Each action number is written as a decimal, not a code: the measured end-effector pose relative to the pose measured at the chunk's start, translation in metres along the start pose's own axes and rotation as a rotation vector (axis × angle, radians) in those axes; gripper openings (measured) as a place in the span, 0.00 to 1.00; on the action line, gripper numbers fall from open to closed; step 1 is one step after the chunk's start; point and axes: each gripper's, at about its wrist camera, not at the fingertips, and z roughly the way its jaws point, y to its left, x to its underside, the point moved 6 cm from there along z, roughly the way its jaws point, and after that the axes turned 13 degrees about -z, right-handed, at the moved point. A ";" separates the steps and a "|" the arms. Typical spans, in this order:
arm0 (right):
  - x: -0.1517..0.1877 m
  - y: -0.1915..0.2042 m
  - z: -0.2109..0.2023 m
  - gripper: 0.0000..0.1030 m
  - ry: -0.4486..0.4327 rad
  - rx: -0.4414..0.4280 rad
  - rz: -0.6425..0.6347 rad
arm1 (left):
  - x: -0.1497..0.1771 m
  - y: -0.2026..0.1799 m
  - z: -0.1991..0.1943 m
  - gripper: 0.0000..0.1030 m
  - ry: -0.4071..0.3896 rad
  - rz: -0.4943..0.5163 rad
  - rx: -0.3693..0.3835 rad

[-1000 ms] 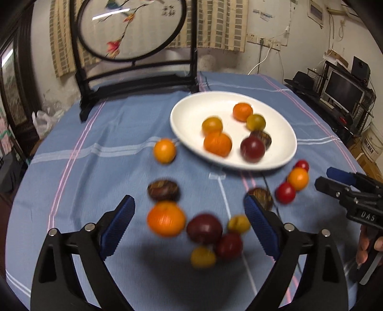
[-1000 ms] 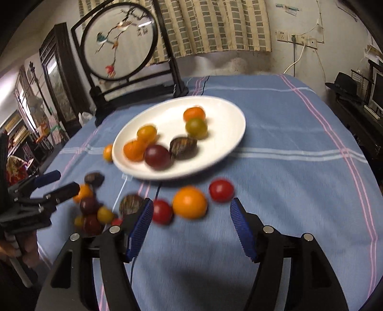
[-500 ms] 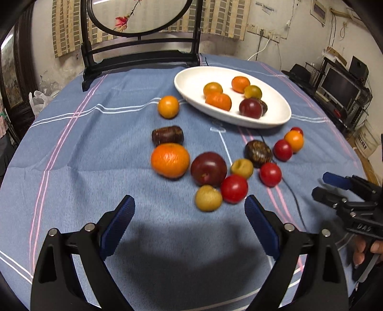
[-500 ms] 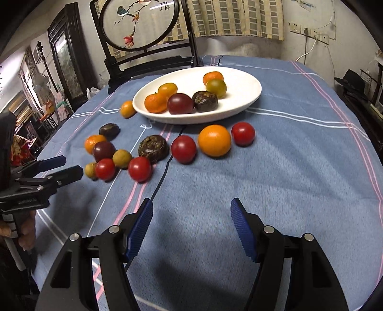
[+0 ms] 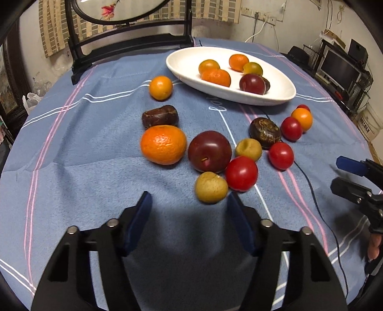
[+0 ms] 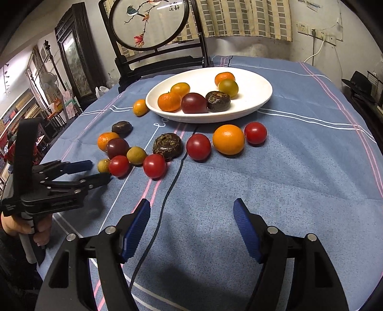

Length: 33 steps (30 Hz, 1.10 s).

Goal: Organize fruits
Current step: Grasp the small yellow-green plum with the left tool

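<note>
A white oval plate [image 6: 261, 95] was set far back on the blue worktop [image 6: 299, 179], and six fruits were held in it: oranges, a dark plum, a wrinkly brown one. The rest of the fruits [image 5: 209, 151] were left scattered loose just near of it, glossy reds and dull yellow-greens mostly. The left gripper [image 5: 188, 213] had just been closing, the right gripper [image 6: 191, 221] opening; both jaws were released, nothing grasped.

We seem to be in a lived-in home: a round embroidered screen [image 6: 149, 22] stands at the table's far edge, beside a carved dark cabinet [image 6: 71, 62], patterned curtains [image 6: 241, 18], a television [image 5: 340, 68].
</note>
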 end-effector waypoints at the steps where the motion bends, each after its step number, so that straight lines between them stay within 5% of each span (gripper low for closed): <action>1: 0.000 0.000 0.000 0.70 0.000 -0.001 -0.001 | -0.002 -0.002 0.001 0.55 -0.004 0.006 -0.003; 5: 0.001 0.001 -0.001 0.70 0.002 0.001 -0.010 | -0.006 -0.011 0.002 0.24 0.002 0.024 0.043; 25: -0.033 0.052 0.042 0.70 0.086 0.054 -0.228 | 0.001 0.000 -0.014 0.24 -0.005 -0.044 0.131; 33: -0.041 0.051 0.060 0.52 0.114 0.088 -0.234 | 0.003 0.004 -0.012 0.24 0.000 -0.054 0.125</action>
